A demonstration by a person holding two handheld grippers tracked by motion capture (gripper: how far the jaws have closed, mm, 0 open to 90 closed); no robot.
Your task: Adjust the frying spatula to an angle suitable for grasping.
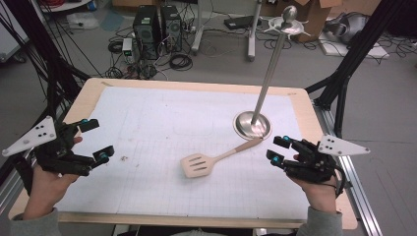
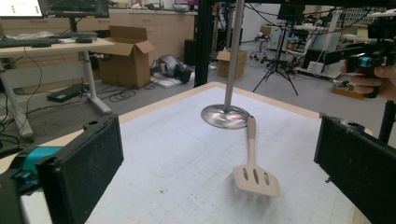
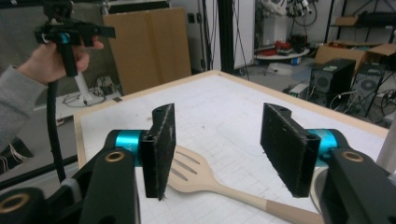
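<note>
A beige slotted spatula (image 1: 199,164) lies flat on the white gridded mat (image 1: 147,128), its handle pointing up-right toward the round base of a metal stand (image 1: 252,124). My right gripper (image 1: 276,150) hovers just right of the handle end, jaws apart with nothing between them. In the right gripper view the spatula (image 3: 196,175) lies on the mat beyond the gap of that gripper (image 3: 224,144). My left gripper (image 1: 97,139) stands open at the mat's left edge, well away from the spatula (image 2: 256,175); its jaws spread wide in its own view (image 2: 219,158).
The stand's pole (image 1: 268,73) rises tall from its base and leans toward the back right. The wooden table rim (image 1: 196,84) frames the mat. On the floor behind are computer towers (image 1: 157,24), cables and cardboard boxes. Black frame struts flank both sides.
</note>
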